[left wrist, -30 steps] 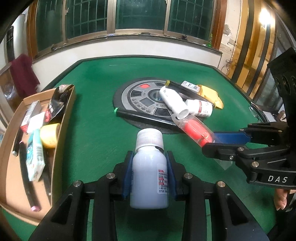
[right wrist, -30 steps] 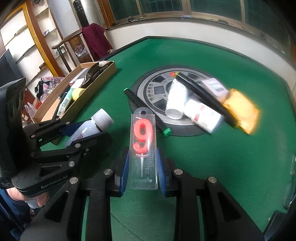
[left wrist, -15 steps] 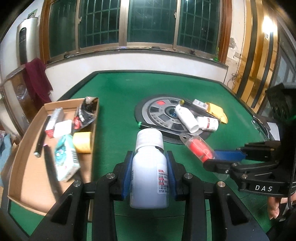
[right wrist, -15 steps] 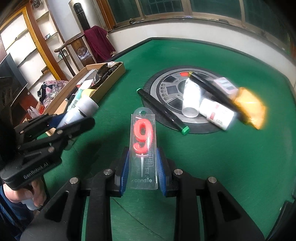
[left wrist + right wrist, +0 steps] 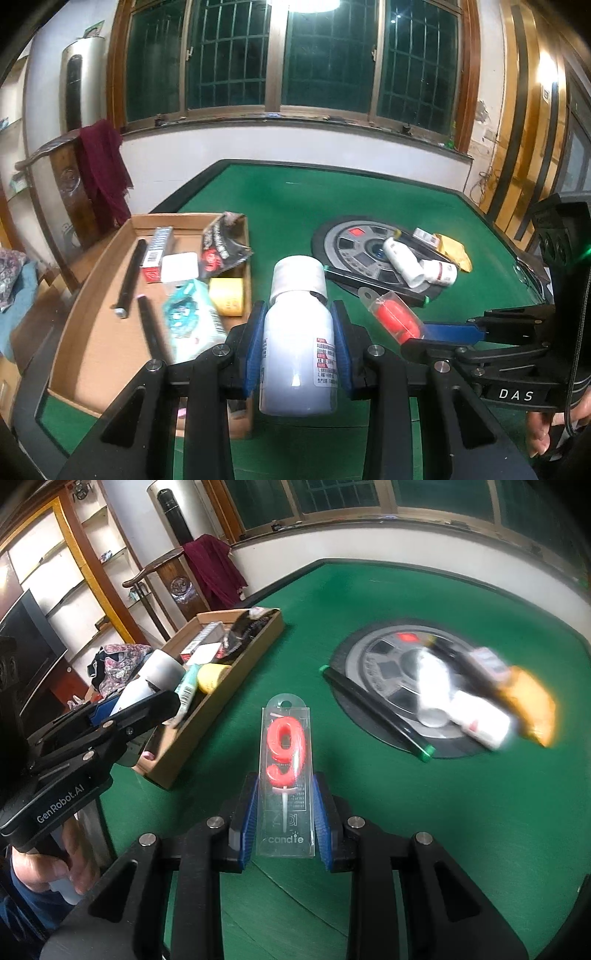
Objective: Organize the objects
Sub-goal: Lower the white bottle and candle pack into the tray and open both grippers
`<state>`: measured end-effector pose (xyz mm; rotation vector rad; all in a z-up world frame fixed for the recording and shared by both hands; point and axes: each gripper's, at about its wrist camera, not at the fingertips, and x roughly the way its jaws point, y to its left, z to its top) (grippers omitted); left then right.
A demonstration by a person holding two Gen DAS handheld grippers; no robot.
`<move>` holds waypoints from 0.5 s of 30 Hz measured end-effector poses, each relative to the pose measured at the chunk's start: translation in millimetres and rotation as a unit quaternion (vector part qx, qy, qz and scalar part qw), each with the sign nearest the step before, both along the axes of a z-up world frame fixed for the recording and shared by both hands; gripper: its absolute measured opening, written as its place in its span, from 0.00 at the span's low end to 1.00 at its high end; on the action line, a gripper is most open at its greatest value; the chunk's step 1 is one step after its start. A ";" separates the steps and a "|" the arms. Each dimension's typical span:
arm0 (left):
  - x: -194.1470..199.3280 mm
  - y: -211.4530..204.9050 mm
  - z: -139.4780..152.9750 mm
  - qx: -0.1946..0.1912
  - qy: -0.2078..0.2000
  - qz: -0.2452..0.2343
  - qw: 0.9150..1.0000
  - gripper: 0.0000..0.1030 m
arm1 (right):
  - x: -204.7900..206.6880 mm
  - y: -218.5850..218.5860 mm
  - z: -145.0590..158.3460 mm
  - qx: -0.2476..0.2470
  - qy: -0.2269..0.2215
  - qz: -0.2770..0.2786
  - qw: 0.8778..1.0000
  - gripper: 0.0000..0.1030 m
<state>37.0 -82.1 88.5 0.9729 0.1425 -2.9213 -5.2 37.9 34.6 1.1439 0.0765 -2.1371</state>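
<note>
My left gripper (image 5: 298, 345) is shut on a white medicine bottle (image 5: 298, 347) with a white cap, held above the near right corner of the cardboard tray (image 5: 99, 332). My right gripper (image 5: 284, 808) is shut on a clear candle pack (image 5: 285, 775) holding a red number nine. In the left wrist view that candle pack (image 5: 393, 317) shows to the right of the bottle. From the right wrist view the left gripper (image 5: 147, 709) with the bottle (image 5: 147, 683) hangs over the tray (image 5: 207, 709).
The tray holds a yellow tape roll (image 5: 227, 301), a teal packet (image 5: 188, 321), black pens (image 5: 129, 277), a red box (image 5: 157, 253) and a black snack bag (image 5: 221, 251). On the green table's round centre panel (image 5: 354, 251) lie two white bottles (image 5: 402, 262), a yellow packet (image 5: 454, 251) and a black marker (image 5: 373, 712).
Both grippers have swung left toward the tray, each keeping its hold. The left one has also risen, and the tray now lies closer under it.
</note>
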 end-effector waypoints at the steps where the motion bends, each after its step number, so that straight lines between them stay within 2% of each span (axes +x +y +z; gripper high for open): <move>1: 1.0 -4.2 0.4 0.000 0.002 0.006 1.000 0.29 | 0.7 -5.9 1.4 0.001 0.001 0.002 1.000 0.24; 15: 10.9 -77.1 -10.7 0.017 0.005 0.085 0.996 0.29 | -2.7 -93.8 15.7 0.012 0.014 0.041 0.999 0.24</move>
